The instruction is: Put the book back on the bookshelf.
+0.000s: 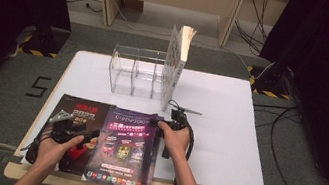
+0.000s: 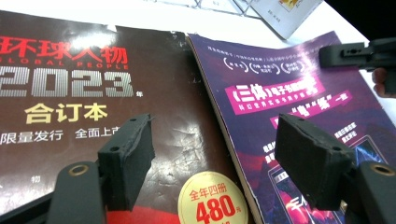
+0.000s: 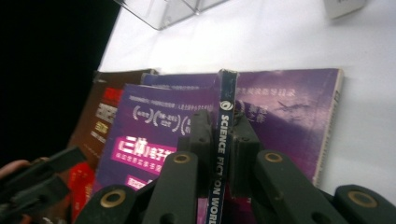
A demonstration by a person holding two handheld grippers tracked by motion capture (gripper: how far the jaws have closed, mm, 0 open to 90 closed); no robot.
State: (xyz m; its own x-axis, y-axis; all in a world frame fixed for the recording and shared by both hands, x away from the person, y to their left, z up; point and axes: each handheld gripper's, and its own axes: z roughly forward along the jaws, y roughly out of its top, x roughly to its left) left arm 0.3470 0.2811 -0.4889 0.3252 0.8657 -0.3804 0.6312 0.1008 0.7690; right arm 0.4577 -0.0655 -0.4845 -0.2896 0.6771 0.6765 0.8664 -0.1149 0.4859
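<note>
Purple magazine (image 3: 154, 126), spine clamped in right tool (image 3: 223, 140); left tool (image 2: 215, 158) gapes empty over brown book (image 2: 93, 107).

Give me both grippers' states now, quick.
Left gripper: open, empty, above the brown book.
Right gripper: shut on the spine of the purple magazine.

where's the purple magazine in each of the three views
High view: the purple magazine lies at the table's near edge, right of the brown 2023 book, with the right gripper at its right edge.
Left gripper view: right half of the picture, past the open jaws.
Right gripper view: centre, its spine pinched between the jaws.
Shared landmark: the brown 2023 book beside it.
</note>
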